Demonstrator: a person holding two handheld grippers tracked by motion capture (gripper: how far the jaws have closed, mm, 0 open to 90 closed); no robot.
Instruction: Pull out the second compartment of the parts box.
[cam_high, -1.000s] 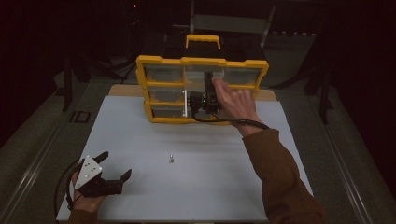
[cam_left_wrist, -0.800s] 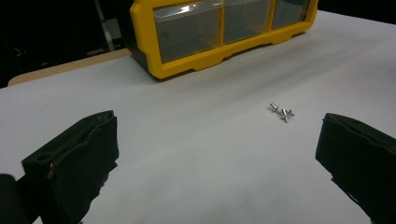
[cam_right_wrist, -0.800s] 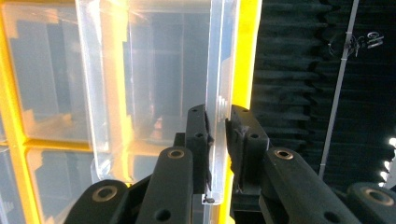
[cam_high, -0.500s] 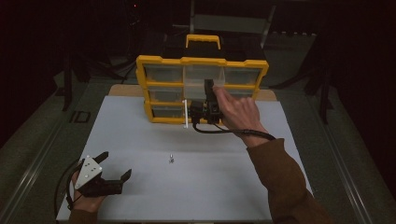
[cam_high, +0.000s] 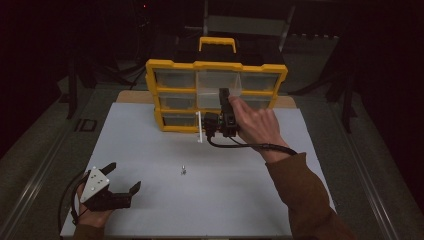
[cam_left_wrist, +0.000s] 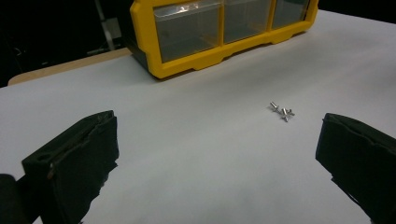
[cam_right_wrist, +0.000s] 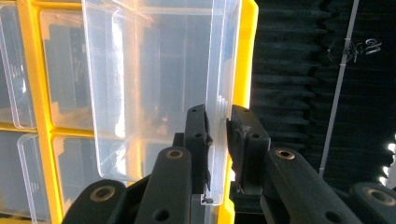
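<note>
While right tongs (cam_right_wrist: 217, 123) pinch drawer (cam_right_wrist: 154, 84); screws (cam_high: 184, 171) mid-table.

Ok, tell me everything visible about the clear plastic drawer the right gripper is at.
The clear plastic drawer is transparent and thin-walled, drawn partway out of the top middle slot of the yellow organiser cabinet. It looks empty. The right gripper is shut on its front wall, one black jaw inside, one outside.
</note>
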